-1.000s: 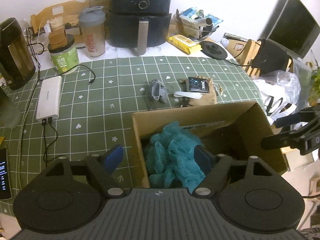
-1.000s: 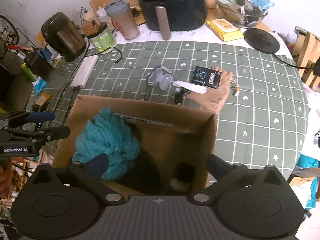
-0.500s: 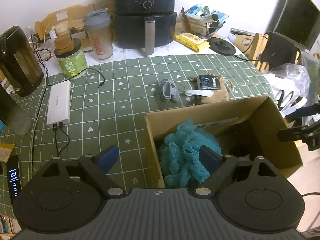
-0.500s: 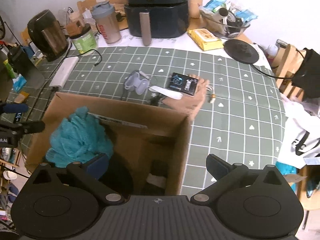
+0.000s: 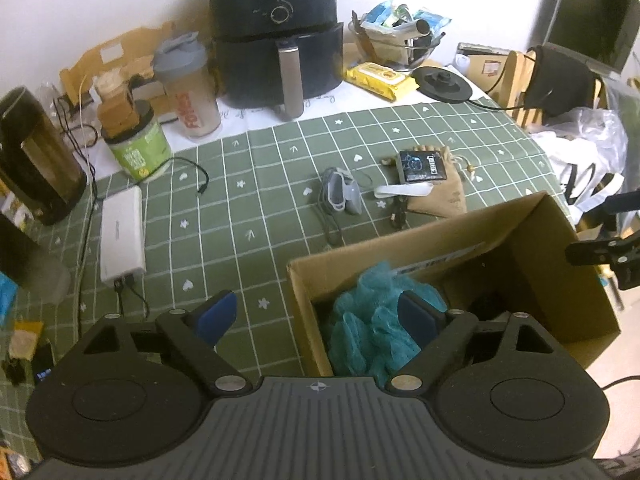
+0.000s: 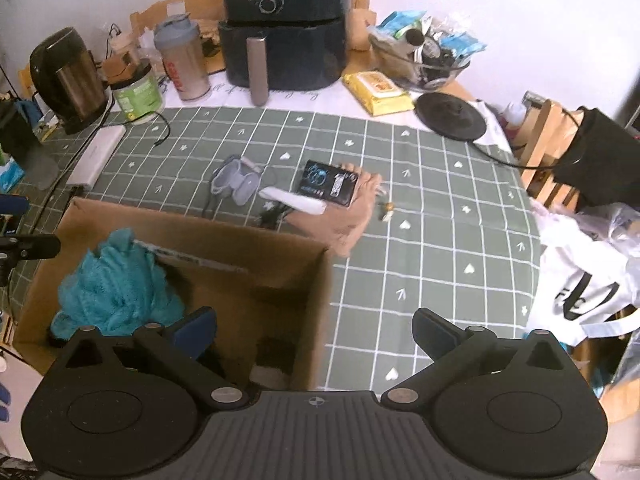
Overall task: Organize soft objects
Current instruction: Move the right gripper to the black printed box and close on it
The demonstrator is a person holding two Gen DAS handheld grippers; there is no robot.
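Sponge: teal mesh bath sponge point(image 5: 374, 322) lies inside the cardboard box point(image 5: 532, 236) on the bench point(image 5: 256, 208).
Left gripper point(image 5: 320, 314): fingers spread, holding nothing, above box edge.
Right gripper point(image 6: 316, 328): fingers spread, empty.

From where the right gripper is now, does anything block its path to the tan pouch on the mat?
Partly. The right gripper hangs open over the cardboard box's right wall. A black card and a white strip lie on the tan pouch.
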